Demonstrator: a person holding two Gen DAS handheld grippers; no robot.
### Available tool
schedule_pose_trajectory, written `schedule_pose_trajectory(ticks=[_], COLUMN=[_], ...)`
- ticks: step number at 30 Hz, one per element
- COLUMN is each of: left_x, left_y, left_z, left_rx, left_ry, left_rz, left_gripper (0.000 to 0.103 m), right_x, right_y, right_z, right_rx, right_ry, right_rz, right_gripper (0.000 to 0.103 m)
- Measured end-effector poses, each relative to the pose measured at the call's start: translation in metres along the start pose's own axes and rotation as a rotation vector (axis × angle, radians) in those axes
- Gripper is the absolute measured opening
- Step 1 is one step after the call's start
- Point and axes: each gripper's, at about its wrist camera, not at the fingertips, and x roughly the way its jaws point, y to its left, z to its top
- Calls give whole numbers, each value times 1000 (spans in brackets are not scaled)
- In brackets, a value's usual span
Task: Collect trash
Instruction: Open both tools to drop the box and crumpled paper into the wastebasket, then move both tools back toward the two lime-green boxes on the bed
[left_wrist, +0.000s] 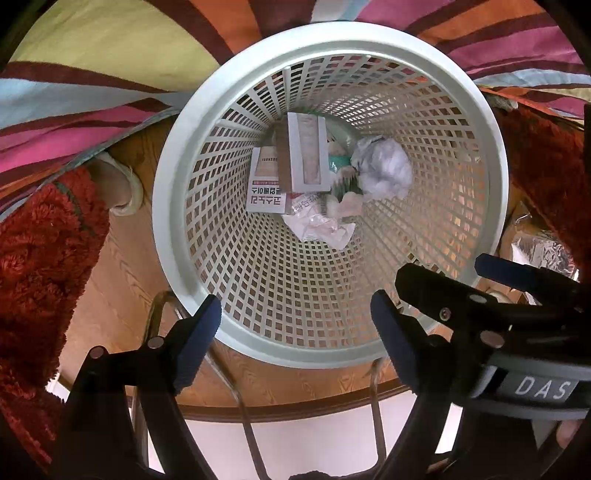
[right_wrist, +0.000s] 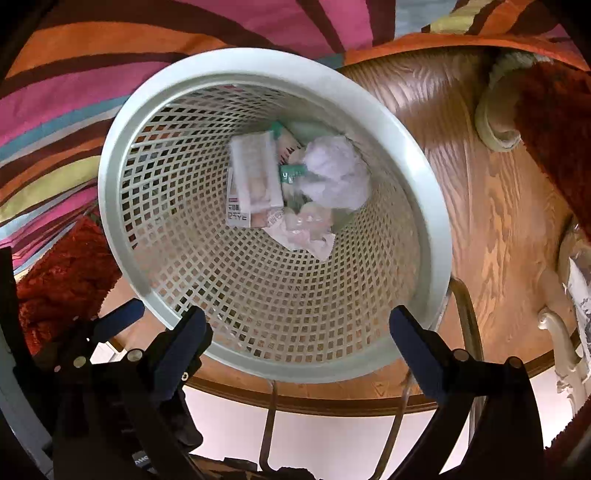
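A pale green mesh waste basket (left_wrist: 173, 236) stands on the wood floor, seen from above in both views (right_wrist: 424, 184). Inside lie white cardboard boxes (left_wrist: 306, 155) (right_wrist: 255, 173), a crumpled white paper ball (left_wrist: 386, 171) (right_wrist: 336, 173), a crinkled plastic wrapper (left_wrist: 317, 225) (right_wrist: 303, 229) and a small green packet (right_wrist: 291, 172). My left gripper (left_wrist: 297, 334) is open and empty above the basket's near rim. My right gripper (right_wrist: 299, 338) is open and empty above the near rim too; it also shows at the right of the left wrist view (left_wrist: 443, 288).
A striped multicoloured rug (left_wrist: 92, 55) (right_wrist: 92, 92) lies beyond the basket. Red shaggy fabric (left_wrist: 40, 251) (right_wrist: 554, 122) sits at both sides. A foil wrapper (left_wrist: 543, 251) lies on the floor at right. Metal frame legs (left_wrist: 229, 369) and a white surface are below.
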Motion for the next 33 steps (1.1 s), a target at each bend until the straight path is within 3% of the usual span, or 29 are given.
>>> schedule_pose_trajectory(ticks=[10, 17, 24, 33], left_x=[-15, -39, -88, -146], left_y=[5, 2, -21, -23], left_z=[-11, -27, -58, -87], left_rx=[-8, 14, 122, 114], left_ry=[-50, -119, -308, -578], left_rz=[-1, -27, 39, 78], left_gripper=[81, 81, 81, 81], right_x=[-11, -45, -87, -152], right_y=[-6, -10, -12, -4], right_z=[-8, -26, -49, -90], right_rx=[-7, 3, -7, -56], right_ry=[-50, -181, -362, -686], right_rz=[4, 37, 119, 100], right_gripper=[95, 95, 95, 95])
